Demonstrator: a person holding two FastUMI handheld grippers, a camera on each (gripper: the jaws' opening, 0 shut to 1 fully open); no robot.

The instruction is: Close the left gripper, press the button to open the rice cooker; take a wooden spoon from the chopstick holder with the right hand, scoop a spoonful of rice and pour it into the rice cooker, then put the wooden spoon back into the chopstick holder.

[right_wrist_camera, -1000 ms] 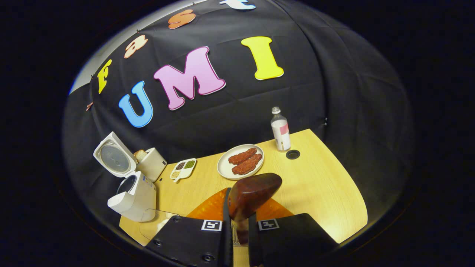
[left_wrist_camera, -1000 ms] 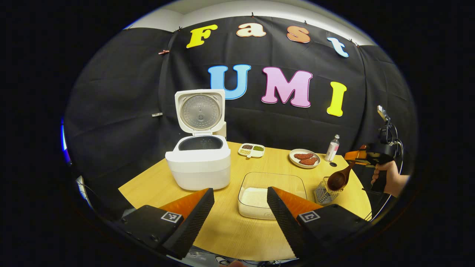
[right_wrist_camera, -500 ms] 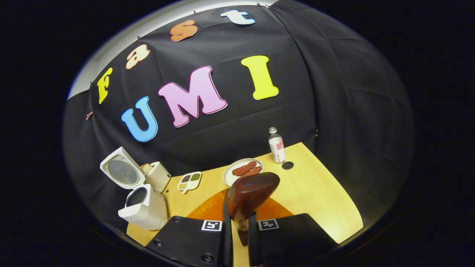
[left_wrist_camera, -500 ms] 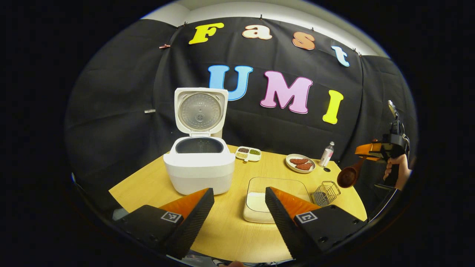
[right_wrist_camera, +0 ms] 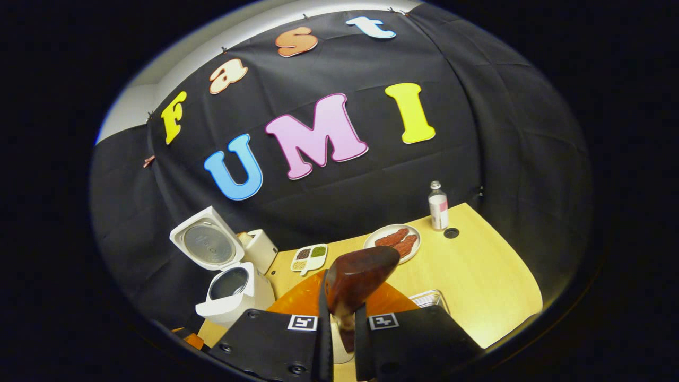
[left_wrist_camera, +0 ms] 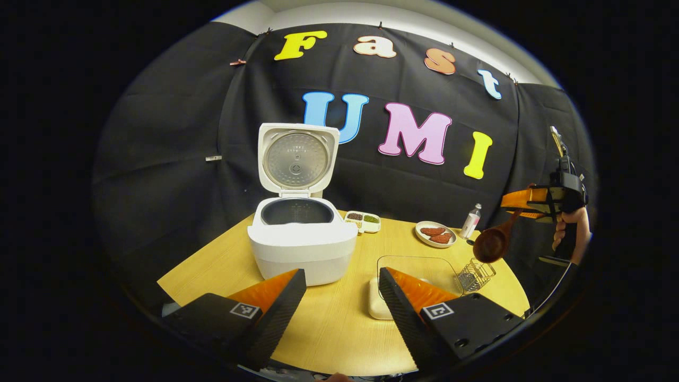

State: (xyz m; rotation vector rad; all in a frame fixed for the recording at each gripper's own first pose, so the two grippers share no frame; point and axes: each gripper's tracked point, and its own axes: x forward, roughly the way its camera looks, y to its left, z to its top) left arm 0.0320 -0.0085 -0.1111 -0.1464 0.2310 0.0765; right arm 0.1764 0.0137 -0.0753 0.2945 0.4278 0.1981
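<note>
Two things could spoil this from where I stand: the dark brown wooden spoon (right_wrist_camera: 360,276) is gripped by its handle alone, with the heavy bowl well out in front, so it might swivel between the right gripper's (right_wrist_camera: 339,323) fingers once it digs into the rice, and a tilted bowl would spill grains on the pale wooden table (left_wrist_camera: 329,323) before reaching the white rice cooker (left_wrist_camera: 302,241). That gripper is clamped narrow on the handle, held high off to the table's right side by a hand (left_wrist_camera: 570,233), with the spoon bowl hanging down above the small wire chopstick holder (left_wrist_camera: 476,275). Just beside the holder sits the clear square rice container (left_wrist_camera: 414,265), rice in its bottom. The cooker's lid stands upright, pot exposed. At the near edge, the left gripper (left_wrist_camera: 342,297) hovers with its tongs spread wide, holding nothing.
</note>
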